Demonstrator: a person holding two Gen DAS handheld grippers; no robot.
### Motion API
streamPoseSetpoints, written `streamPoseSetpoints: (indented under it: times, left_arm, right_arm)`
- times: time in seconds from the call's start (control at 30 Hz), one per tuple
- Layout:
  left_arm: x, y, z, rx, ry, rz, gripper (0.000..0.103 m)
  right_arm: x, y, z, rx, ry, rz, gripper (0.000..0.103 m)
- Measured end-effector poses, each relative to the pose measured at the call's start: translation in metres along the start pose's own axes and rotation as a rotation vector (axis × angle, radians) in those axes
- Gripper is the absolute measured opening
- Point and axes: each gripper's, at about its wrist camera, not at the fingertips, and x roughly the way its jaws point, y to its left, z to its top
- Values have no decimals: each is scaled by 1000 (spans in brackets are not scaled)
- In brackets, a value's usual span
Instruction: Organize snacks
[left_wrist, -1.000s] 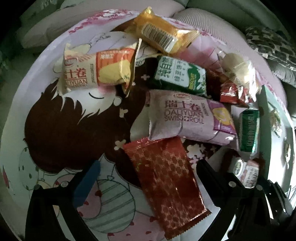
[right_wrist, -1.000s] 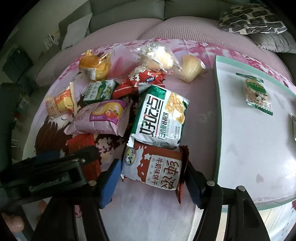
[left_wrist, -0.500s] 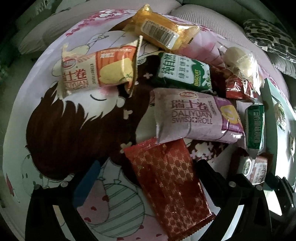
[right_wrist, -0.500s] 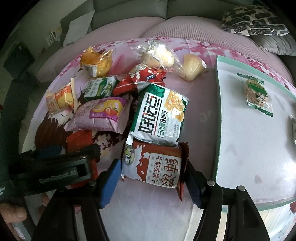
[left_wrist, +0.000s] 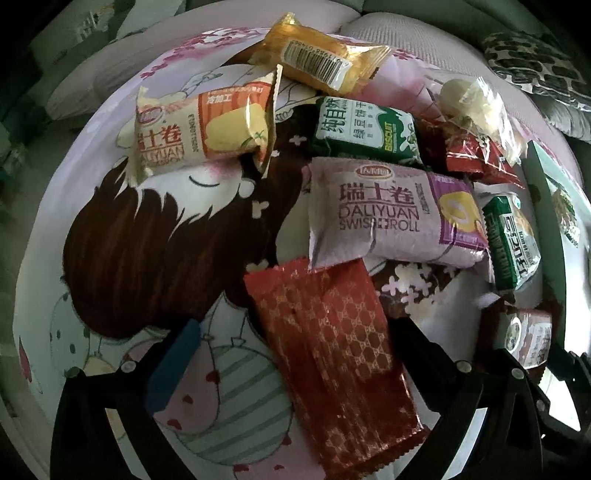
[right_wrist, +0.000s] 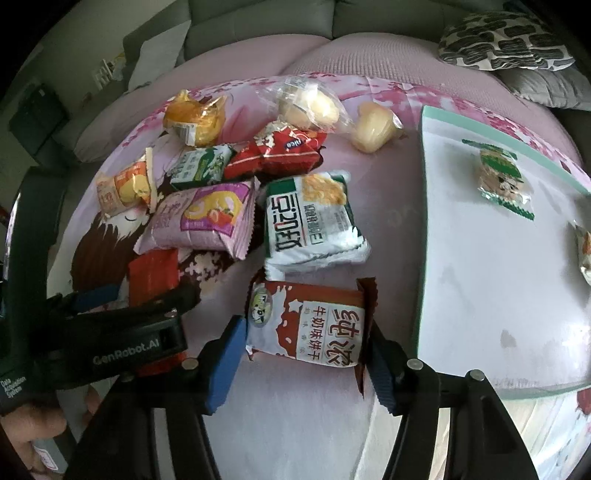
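R gripper (right_wrist: 308, 363): fingers closing, milk biscuit packet (right_wrist: 308, 328) between pads | L gripper (left_wrist: 295, 363): fingers wide apart, straddling red wafer packet (left_wrist: 332, 362), not gripping.

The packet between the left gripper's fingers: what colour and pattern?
Red packet, shiny foil with a gold lattice print; clearest in the left wrist view.
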Motion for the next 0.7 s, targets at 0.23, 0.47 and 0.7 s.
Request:
streamPoseSetpoints:
  times: [0.23, 0.47, 0.7]
  left_arm:
    - [-16, -14, -30, 21, -7, -14, 90]
    - [-28, -27, -45, 35, -27, -45, 61]
    - [-34, -36, -42, 11, -44, -85, 48]
  right_arm:
    - [-3, -3, -3, 11, 5, 9, 64]
    - [-4, -4, -2, 22, 14, 23, 64]
    - [-7, -10, 0, 37, 22, 48, 64]
